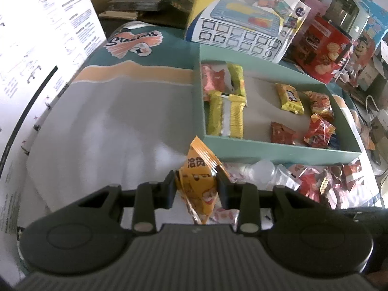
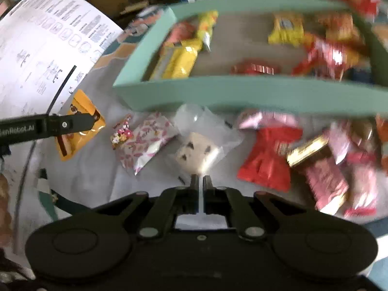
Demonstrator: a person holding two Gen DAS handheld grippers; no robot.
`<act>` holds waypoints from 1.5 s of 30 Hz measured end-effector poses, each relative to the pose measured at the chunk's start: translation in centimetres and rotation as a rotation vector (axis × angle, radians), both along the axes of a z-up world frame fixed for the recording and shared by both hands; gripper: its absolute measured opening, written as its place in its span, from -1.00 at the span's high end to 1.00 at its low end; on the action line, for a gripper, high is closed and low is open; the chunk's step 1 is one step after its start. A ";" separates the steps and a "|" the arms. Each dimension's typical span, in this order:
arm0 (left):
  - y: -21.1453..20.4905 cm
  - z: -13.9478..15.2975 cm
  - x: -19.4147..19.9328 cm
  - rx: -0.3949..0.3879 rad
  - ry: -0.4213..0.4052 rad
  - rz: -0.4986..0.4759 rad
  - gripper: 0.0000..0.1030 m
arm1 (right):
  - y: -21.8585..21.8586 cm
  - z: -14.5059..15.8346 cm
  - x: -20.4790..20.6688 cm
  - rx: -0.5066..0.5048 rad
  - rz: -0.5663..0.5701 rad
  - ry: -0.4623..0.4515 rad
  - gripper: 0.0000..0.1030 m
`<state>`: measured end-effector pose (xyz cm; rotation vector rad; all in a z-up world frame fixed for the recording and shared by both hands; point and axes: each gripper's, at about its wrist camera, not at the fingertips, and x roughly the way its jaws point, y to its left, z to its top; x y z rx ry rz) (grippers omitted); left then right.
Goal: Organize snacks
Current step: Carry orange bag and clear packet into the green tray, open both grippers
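The left claw [image 1: 196, 189] pinches an orange packet [image 1: 197, 169] between its fingers, lifted just at 6 o'clock of the green tray [image 1: 266, 146], likely to carry it in with the sorted snacks. Inside, yellow bars [image 1: 228, 114] lie at 9 o'clock and red packets [image 1: 317, 131] at 3 o'clock, grouped by kind.

The right claw [image 2: 200, 181] is pressed together on the edge of a clear cookie bag [image 2: 201, 143], which lies near the tray's front wall; I judge it next to go in. Loose snacks, a pink packet [image 2: 145, 143] and a red wrapper [image 2: 269, 160], lie either side of it.

The desk [image 1: 109, 121] wears a grey and teal cloth; boxes [image 1: 242, 31] crowd behind, at 12 o'clock.
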<state>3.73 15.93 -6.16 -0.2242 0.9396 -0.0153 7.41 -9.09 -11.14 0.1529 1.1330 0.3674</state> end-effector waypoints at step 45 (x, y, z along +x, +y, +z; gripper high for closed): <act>-10.0 0.1 13.3 0.014 -0.007 -0.156 0.26 | -7.1 5.0 10.3 0.062 -0.176 -0.190 0.27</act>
